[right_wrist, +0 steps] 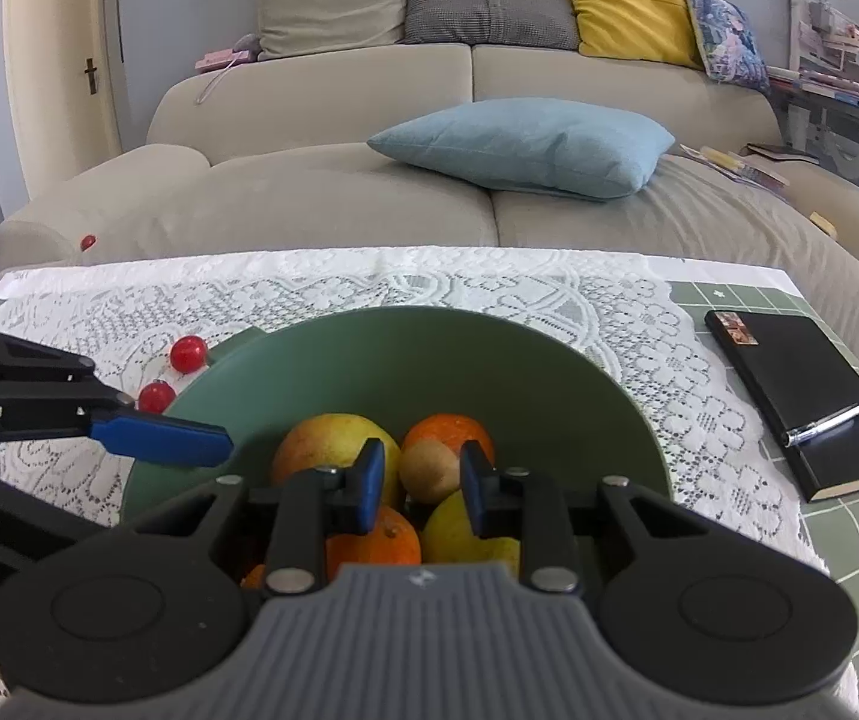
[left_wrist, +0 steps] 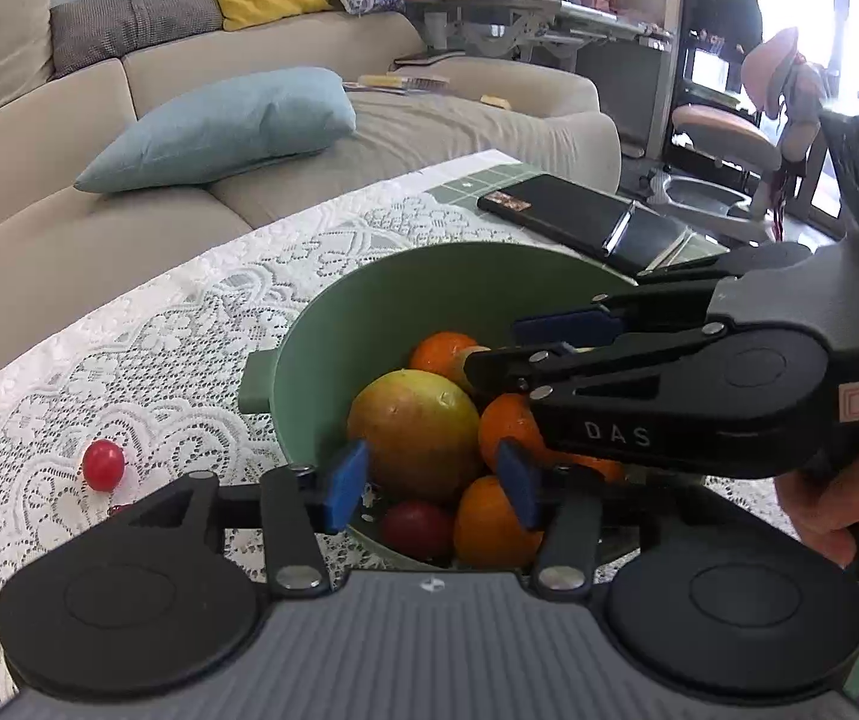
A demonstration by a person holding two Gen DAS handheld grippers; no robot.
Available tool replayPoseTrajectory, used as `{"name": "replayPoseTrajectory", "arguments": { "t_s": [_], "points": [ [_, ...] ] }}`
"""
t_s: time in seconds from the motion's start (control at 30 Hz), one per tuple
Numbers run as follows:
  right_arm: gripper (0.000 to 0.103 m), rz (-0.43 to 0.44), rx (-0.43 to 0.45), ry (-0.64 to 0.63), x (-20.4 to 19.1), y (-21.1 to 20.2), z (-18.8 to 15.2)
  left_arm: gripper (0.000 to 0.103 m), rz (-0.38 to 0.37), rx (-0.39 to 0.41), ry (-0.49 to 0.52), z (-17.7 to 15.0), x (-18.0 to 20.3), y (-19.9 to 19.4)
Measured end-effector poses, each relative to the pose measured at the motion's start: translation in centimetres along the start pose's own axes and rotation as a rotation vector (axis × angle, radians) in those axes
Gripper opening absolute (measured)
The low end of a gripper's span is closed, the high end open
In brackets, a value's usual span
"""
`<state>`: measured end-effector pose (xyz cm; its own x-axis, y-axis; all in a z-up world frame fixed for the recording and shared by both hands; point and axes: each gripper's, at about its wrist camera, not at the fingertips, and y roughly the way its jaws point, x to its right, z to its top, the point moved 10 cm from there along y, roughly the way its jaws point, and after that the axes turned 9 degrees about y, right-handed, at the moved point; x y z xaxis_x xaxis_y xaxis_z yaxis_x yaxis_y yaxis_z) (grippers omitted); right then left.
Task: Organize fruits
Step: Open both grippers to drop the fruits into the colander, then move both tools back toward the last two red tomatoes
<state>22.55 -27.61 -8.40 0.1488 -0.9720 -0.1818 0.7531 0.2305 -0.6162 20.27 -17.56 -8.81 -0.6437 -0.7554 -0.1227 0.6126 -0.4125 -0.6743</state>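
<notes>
- The green bowl (right_wrist: 549,372) sat on the lace-covered bench (right_wrist: 489,288), stiff and steady, piled with fruit.
- The big mango (left_wrist: 414,432) in it looked heavy and smooth; best gripped across its middle.
- The left claw (left_wrist: 432,483) gaped empty above it.
- The right claw (right_wrist: 420,489) stood slightly parted, holding nothing.
- Two cherry tomatoes (right_wrist: 188,353) lay beside the bowl, light, squashy and prone to rolling.

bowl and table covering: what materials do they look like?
Green bowl: probably matte plastic or coated ceramic; smooth, even colour, no glare, a moulded side tab. Can't tell which.
Table covering: white lace, likely cotton or synthetic; openwork floral pattern with the darker table showing through.
</notes>
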Motion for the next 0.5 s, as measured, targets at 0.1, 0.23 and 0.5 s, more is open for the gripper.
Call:
{"name": "replayPoseTrajectory", "arguments": {
  "t_s": [0.1,0.23,0.5],
  "points": [
    [0.036,-0.009,0.026,0.012,0.1,-0.5,0.2,0.059,-0.013,0.019,-0.03,0.0,-0.2,-0.8],
    [0.049,-0.017,0.058,0.059,0.4,-1.2,0.5,0.059,-0.015,0.051,-0.069,0.1,-0.7,-2.0],
    [0.062,-0.027,0.109,0.085,-0.4,-2.4,0.6,0.059,0.032,0.093,-0.162,-1.0,-2.7,-4.3]
  ]
}}
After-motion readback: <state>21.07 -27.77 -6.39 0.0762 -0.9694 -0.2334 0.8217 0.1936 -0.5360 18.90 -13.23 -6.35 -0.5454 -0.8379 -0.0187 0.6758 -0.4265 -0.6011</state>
